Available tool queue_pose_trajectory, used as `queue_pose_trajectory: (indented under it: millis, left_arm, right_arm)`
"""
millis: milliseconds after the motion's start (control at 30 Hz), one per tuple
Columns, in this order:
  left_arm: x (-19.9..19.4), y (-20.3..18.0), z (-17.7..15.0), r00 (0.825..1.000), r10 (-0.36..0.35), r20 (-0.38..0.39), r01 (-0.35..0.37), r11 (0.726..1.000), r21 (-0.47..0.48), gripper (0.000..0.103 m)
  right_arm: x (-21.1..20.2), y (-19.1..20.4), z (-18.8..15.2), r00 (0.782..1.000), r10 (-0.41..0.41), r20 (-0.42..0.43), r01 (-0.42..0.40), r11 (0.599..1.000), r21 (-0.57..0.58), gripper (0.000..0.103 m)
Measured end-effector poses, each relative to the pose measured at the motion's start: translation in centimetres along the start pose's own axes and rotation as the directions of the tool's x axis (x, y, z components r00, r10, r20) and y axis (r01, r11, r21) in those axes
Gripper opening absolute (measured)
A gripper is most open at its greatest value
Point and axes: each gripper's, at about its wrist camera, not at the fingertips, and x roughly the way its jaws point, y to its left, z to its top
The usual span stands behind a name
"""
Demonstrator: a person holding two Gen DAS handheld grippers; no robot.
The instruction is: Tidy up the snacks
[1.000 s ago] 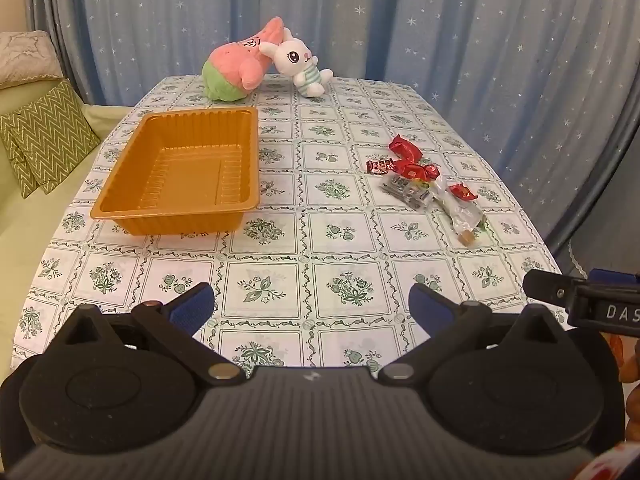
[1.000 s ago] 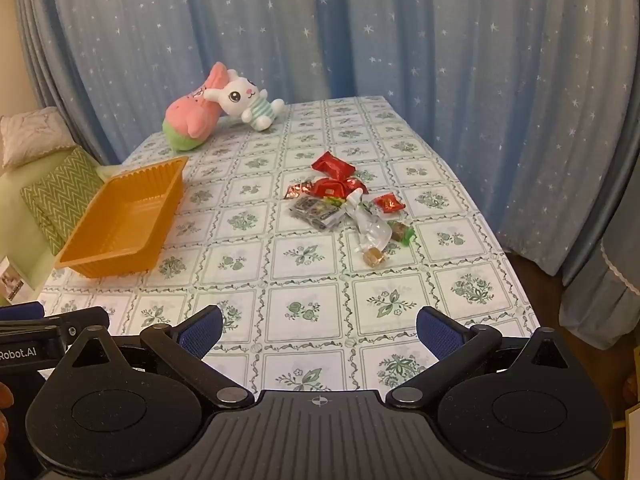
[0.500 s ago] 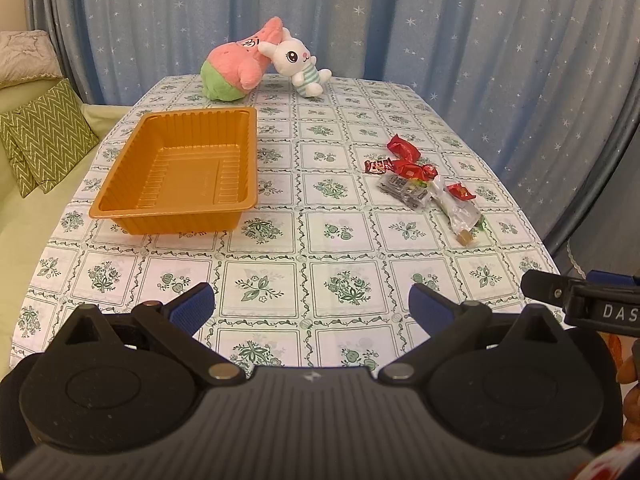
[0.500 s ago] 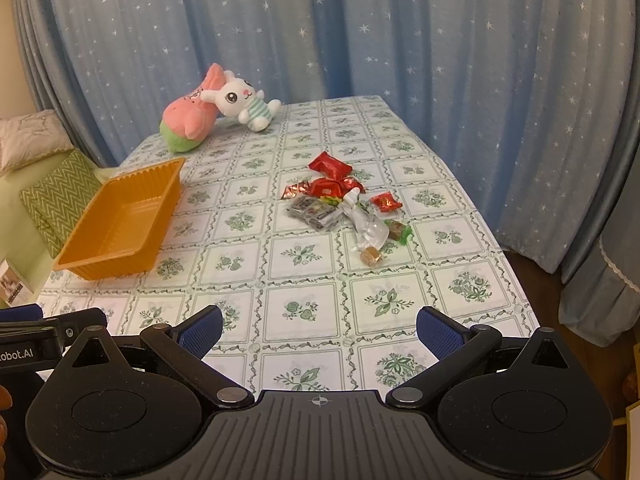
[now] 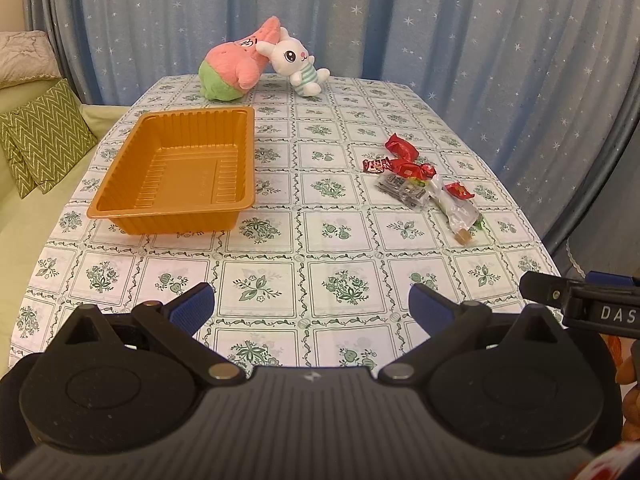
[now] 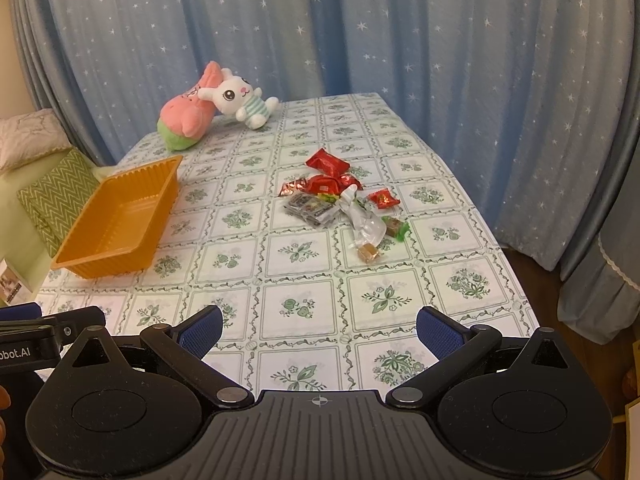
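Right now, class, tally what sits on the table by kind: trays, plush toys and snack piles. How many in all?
Orange tray: 1
Plush toys: 2
Snack pile: 1
Total: 4

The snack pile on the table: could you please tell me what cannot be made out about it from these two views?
- Snack pile, both views: wrappers overlap, so an exact count is hidden.
- Printing on the dark packet: too small to read.
- Clear wrapper: its contents are unclear through the glare.
- Orange tray, right wrist view: its near wall hides part of its floor.
- Other gripper's label, left wrist view: cut off by the frame edge.
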Motion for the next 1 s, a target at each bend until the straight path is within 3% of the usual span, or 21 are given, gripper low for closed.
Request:
queue_pose_trajectory:
  millis: [1000]
  left_arm:
    - [0.22, -0.01, -0.31, 1.0, -0.009, -0.004, 0.009, 1.0, -0.004, 0.103]
  right_arm:
    - [0.08, -0.09, -0.07, 1.0, 0.0, -0.004, 0.0, 1.0, 0.002, 0.103]
